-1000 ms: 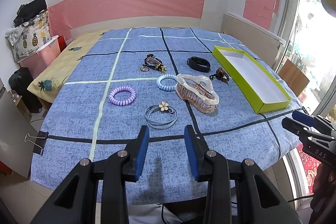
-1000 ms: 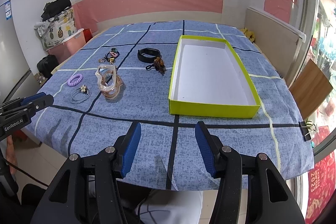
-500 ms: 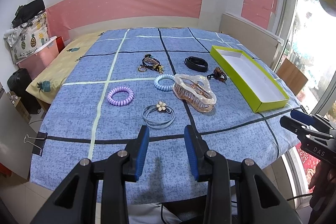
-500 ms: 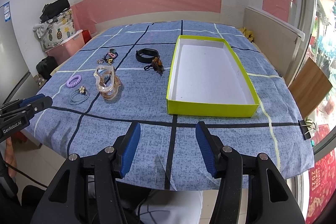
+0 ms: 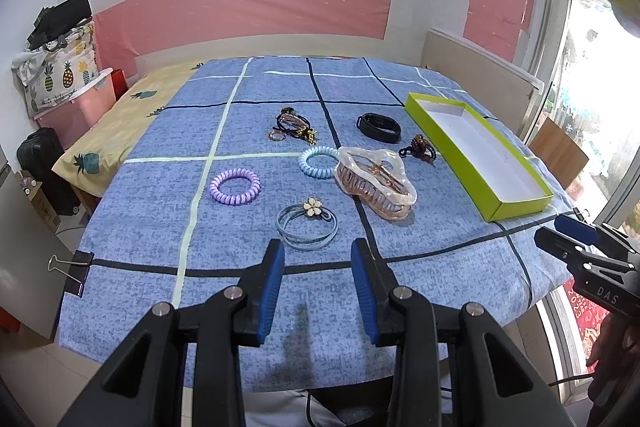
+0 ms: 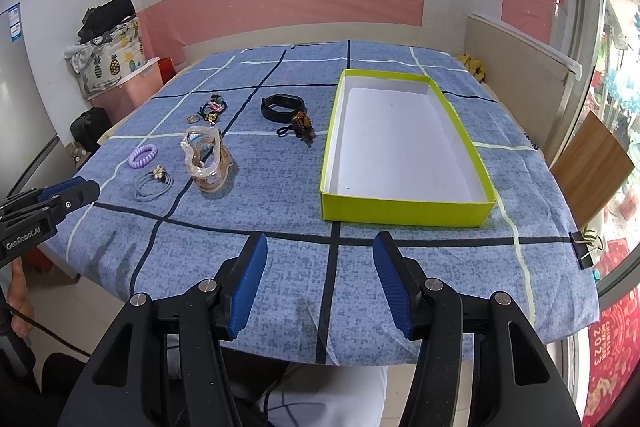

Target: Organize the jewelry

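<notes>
While both tools hang off the near edge of the bed, your left gripper (image 5: 317,263), jaws parted and empty, sits just short of the flower hair tie (image 5: 307,223). Your right gripper (image 6: 318,259), spread wide, faces the empty green box (image 6: 408,205).

Right gripper (image 5: 576,239) cut off by right edge of left wrist view; gap between fingers not readable there. Left gripper (image 6: 68,195) cut off by left edge of right wrist view, only tips and body showing. Blue coil hair tie (image 5: 318,161) partly hidden behind large clear claw clip (image 5: 374,183); not visible in right wrist view. Tangled pile of small hair ties (image 5: 294,127) at far left too small to separate into pieces. Near edge of counter (image 6: 280,267) hidden behind gripper bodies.
</notes>
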A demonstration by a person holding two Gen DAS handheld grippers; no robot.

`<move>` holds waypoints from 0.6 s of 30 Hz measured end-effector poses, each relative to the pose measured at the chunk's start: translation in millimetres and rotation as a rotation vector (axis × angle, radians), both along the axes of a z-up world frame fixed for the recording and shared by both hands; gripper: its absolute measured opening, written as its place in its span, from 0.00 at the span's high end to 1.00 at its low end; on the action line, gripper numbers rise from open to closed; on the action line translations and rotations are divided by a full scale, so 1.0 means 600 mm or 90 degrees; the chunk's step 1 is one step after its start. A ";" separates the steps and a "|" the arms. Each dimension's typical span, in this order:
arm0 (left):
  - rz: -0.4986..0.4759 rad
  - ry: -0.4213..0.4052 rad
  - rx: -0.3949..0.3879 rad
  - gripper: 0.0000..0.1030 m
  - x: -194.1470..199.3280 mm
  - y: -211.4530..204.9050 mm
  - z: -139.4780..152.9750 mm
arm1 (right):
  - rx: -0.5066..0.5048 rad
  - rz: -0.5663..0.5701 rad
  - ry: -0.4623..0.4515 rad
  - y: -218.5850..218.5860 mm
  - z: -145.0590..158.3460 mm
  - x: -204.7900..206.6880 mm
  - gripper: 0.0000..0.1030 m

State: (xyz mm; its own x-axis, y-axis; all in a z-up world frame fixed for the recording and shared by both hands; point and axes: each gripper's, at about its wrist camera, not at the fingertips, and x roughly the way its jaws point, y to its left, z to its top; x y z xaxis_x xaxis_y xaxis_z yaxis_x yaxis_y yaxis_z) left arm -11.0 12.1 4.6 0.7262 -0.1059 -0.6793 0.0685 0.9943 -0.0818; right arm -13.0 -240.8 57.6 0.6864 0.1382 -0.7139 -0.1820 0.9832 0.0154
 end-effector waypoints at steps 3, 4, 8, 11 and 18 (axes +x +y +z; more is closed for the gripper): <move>0.002 -0.009 0.000 0.65 -0.001 0.000 0.002 | 0.002 0.010 -0.002 0.005 0.001 0.000 0.46; 0.000 -0.013 0.002 0.65 -0.001 0.000 0.003 | 0.003 0.014 -0.003 0.008 0.001 0.001 0.46; -0.004 -0.008 -0.004 0.65 0.006 0.004 0.000 | 0.009 0.035 -0.005 0.018 0.005 0.006 0.46; 0.000 -0.007 -0.001 0.65 0.012 0.010 -0.003 | 0.015 0.054 -0.009 0.030 0.007 0.013 0.46; 0.030 0.004 -0.012 0.65 0.038 0.046 -0.013 | 0.018 0.095 -0.008 0.064 0.002 0.040 0.46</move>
State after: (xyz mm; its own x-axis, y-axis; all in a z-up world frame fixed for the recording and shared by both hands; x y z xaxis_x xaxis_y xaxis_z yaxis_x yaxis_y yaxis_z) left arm 11.8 39.7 -3.3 0.7259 -0.0854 -0.6825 0.0216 0.9946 -0.1015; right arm 10.8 -202.1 59.0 0.6660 0.2596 -0.6993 -0.3267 0.9443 0.0394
